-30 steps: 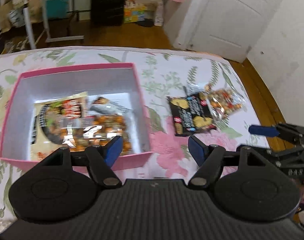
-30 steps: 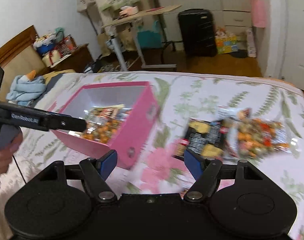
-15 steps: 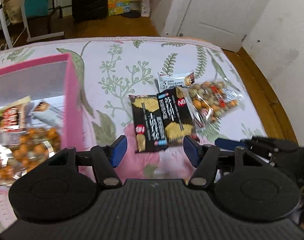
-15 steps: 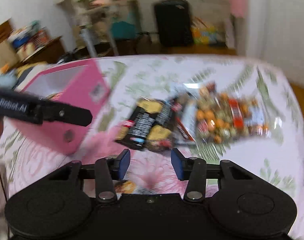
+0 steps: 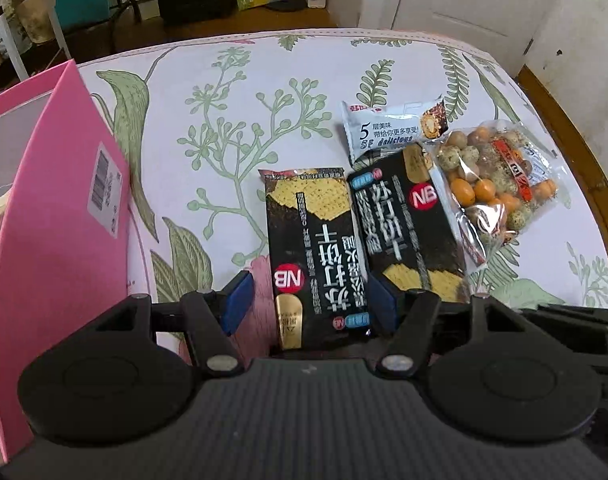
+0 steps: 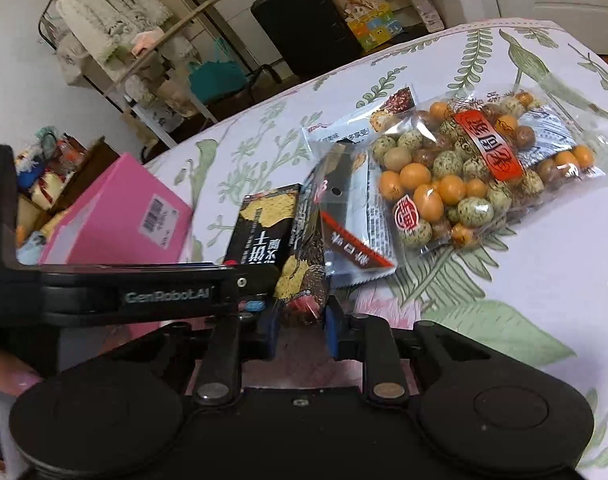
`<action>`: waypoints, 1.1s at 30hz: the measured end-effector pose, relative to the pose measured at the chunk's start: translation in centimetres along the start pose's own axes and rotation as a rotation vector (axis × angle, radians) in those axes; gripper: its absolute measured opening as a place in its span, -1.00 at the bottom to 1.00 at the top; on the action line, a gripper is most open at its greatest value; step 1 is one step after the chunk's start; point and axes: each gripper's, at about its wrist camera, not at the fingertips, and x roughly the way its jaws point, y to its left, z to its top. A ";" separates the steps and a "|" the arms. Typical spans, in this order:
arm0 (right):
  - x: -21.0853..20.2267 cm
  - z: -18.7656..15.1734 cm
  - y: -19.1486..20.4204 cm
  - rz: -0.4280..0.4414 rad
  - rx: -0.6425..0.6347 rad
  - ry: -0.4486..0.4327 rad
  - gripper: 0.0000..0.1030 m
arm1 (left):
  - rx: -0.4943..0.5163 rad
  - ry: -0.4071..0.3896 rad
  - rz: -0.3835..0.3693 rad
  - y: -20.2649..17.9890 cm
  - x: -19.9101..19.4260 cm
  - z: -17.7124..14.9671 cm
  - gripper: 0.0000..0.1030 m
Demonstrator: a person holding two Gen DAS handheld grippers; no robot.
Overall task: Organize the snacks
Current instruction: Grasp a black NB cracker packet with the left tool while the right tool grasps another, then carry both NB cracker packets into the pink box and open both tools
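Two black cracker packs lie side by side on the floral bedspread. My left gripper (image 5: pixel 310 306) is open, its fingers either side of the left black pack (image 5: pixel 316 256). My right gripper (image 6: pixel 302 326) has narrowed around the near end of the right black pack (image 6: pixel 306 276), also in the left wrist view (image 5: pixel 404 224); the pack looks tilted up on edge. A white wafer pack (image 5: pixel 392 130) and a clear bag of coated nuts (image 6: pixel 464 176) lie beyond. The pink box (image 5: pixel 60 208) stands at left.
The bed's edge and a wooden floor strip (image 5: pixel 576 152) run along the right. A black suitcase (image 6: pixel 304 24) and a clothes rack (image 6: pixel 116 32) stand past the bed. The left gripper's arm (image 6: pixel 124 292) crosses the right wrist view.
Both grippers moved right from the pink box to the black packs and came down close. The right gripper's fingers narrowed onto the right pack.
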 end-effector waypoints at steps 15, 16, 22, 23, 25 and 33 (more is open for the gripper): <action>-2.4 -0.9 2.4 -0.228 -0.268 0.074 0.23 | 0.088 -0.066 0.090 -1.9 1.5 -0.2 0.04; -2.1 -0.9 3.0 -0.242 -0.314 0.070 0.24 | 0.087 -0.061 0.079 -1.9 1.3 -0.1 -0.02; 0.5 -0.7 5.1 -0.264 -0.468 0.089 0.41 | 0.068 -0.032 0.056 -1.4 1.0 0.1 -0.06; 1.1 -0.7 5.3 -0.268 -0.479 0.098 0.41 | 0.065 -0.029 0.056 -1.4 1.0 0.1 -0.06; 2.1 -1.0 5.5 -0.301 -0.514 0.106 0.40 | 0.060 -0.023 0.052 -1.2 0.9 0.0 -0.06; 1.3 -0.8 6.0 -0.306 -0.511 0.123 -0.03 | 0.033 -0.006 0.032 -0.5 -0.9 -0.1 -0.07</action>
